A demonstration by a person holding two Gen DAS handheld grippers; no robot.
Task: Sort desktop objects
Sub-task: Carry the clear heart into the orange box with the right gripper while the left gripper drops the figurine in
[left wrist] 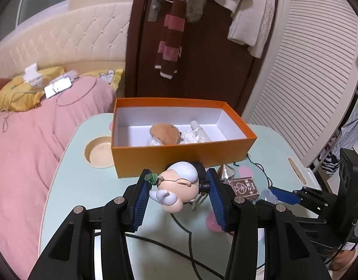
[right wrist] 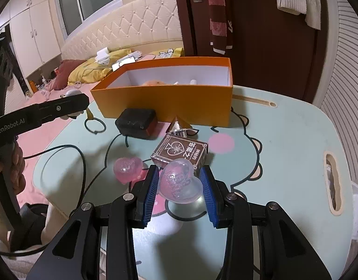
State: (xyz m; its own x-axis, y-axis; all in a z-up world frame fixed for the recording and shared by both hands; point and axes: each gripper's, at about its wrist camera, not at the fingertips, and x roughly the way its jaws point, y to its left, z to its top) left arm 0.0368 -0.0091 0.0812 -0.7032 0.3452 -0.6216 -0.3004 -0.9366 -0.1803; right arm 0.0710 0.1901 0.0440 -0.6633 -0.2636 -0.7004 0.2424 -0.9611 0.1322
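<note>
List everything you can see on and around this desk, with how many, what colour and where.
Cardboard box: one, orange outside, white inside, far side of the table.
Plush toy: one, brown, inside the box.
Crumpled tissue: white, inside the box beside the plush.
Old-man figurine: one, white hair and peach face, between the left gripper's pads.
Clear heart-shaped case: one, pinkish, between the right gripper's pads.
Pink heart-shaped case: one, on the table, left of the right gripper.
Card box: one, dark brown, mid-table.
Small pyramid: one, glassy, before the orange box.
Black pouch: one, beside the pyramid.
Table: one, mint green.
Left gripper: black, blue pads.
Right gripper: black, blue pads.
</note>
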